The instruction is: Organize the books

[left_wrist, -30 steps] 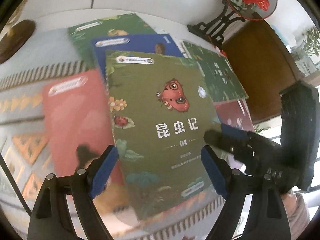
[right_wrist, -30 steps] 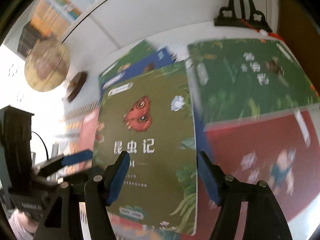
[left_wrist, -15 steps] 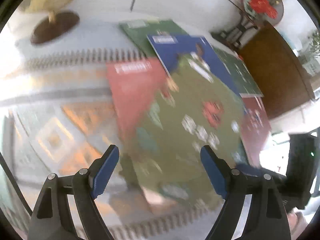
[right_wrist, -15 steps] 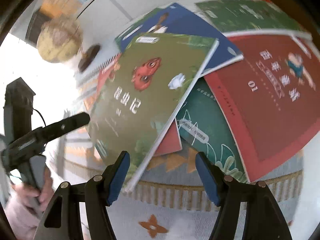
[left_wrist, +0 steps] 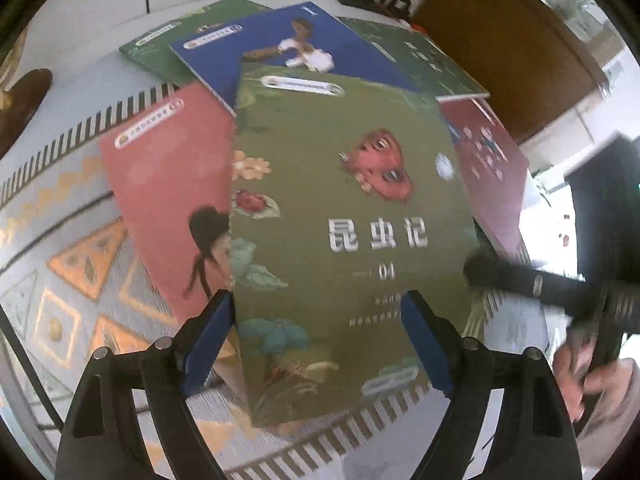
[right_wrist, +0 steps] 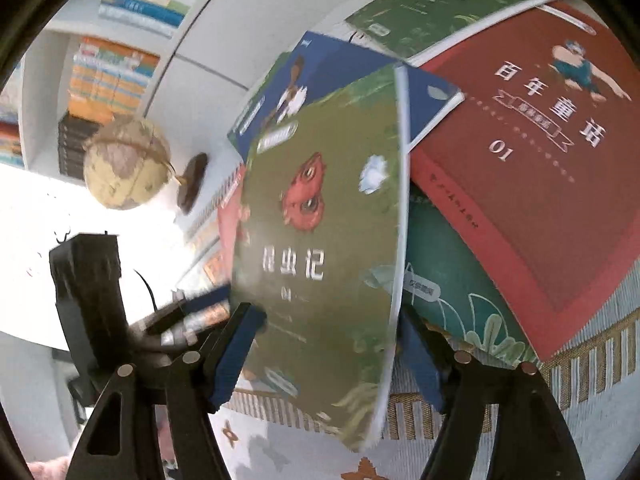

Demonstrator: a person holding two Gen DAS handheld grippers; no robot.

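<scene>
the left hand-held gripper is hanging with jaws apart over the near end of the olive insect book, clamping nothing. the right hand-held gripper, jaws just opening wider, is straddling that book's near edge at 6 o'clock without visibly pressing it. the book is topping a fanned pile on the patterned bench; a pink book is lying at 9 o'clock, a dark red book at 2 o'clock, a blue book at 12 o'clock. likely step: squaring the top book; next, closing on its edge.
</scene>
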